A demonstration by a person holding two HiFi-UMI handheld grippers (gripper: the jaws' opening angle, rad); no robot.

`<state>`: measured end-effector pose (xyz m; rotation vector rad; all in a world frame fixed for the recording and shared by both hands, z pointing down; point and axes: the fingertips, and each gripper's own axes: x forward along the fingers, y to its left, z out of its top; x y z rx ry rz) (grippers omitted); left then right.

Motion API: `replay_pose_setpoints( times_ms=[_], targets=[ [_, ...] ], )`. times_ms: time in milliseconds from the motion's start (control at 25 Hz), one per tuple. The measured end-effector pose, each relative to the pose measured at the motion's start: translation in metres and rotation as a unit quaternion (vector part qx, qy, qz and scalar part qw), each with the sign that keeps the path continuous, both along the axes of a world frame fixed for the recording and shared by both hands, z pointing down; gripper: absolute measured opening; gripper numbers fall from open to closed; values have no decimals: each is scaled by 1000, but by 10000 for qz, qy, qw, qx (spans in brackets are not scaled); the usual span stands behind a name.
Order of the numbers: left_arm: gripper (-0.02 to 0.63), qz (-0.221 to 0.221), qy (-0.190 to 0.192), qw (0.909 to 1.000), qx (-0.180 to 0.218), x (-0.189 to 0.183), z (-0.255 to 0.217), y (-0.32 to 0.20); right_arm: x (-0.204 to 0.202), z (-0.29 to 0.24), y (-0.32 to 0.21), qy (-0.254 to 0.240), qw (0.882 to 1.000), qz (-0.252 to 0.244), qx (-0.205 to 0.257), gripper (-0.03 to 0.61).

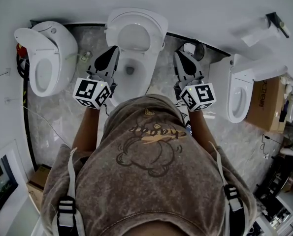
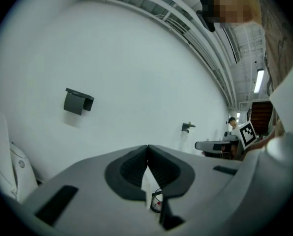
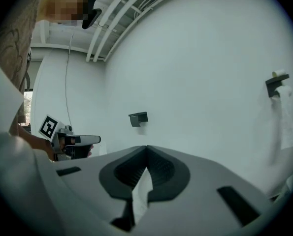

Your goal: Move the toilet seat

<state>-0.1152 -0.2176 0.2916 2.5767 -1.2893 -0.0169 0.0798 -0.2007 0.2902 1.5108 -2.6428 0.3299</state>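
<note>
- Left gripper (image 2: 147,147): jaws fully together, tips touching, nothing between them. Only a white sliver shows through the slot behind the tips.
- Right gripper (image 3: 146,148): same state, closed tip to tip and empty.
- Both are held near level and flank the middle toilet (image 1: 153,58), the left by the bowl's left rim, the right off the right rim. I cannot tell whether either touches the rim.
- Seat (image 1: 157,31): it appears raised with the lid at the back against the wall (image 2: 136,73), leaving the bowl open. It lies ahead of and between the grippers, apart from both.
- Writing: the marker cubes (image 1: 92,93) carry black-and-white square codes.
- The shirt (image 1: 146,146) has a bear drawing and a script word, which is not legible.
- The box (image 1: 267,104) at far right has dark print along one edge, too small to read.
- Floor (image 1: 82,127): grey veined stone look. The wall is plain white.
- There is a left toilet (image 1: 45,58) with its lid up and a right toilet (image 1: 240,95).
- A black holder (image 2: 77,101) is on the wall. A paper roll (image 3: 283,112) hangs from another.
- Hidden: the person's torso covers the front of the middle toilet.
- A second person (image 2: 231,123) is far off and tiny.
</note>
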Motion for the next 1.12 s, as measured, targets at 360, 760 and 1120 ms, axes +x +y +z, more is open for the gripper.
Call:
replay_pose_setpoints(
  times_ms=[360, 760, 1120],
  targets=[
    [11, -72, 11, 9992, -397, 13, 43, 11, 7, 39, 4, 100, 9994, 28, -339, -2],
    [11, -173, -119, 9985, -507, 13, 64, 8, 5, 67, 1, 164, 9984, 20, -549, -3],
    [11, -197, -189, 9985, -472, 11, 62, 5, 0, 69, -3, 45, 9982, 31, -595, -3]
  ],
)
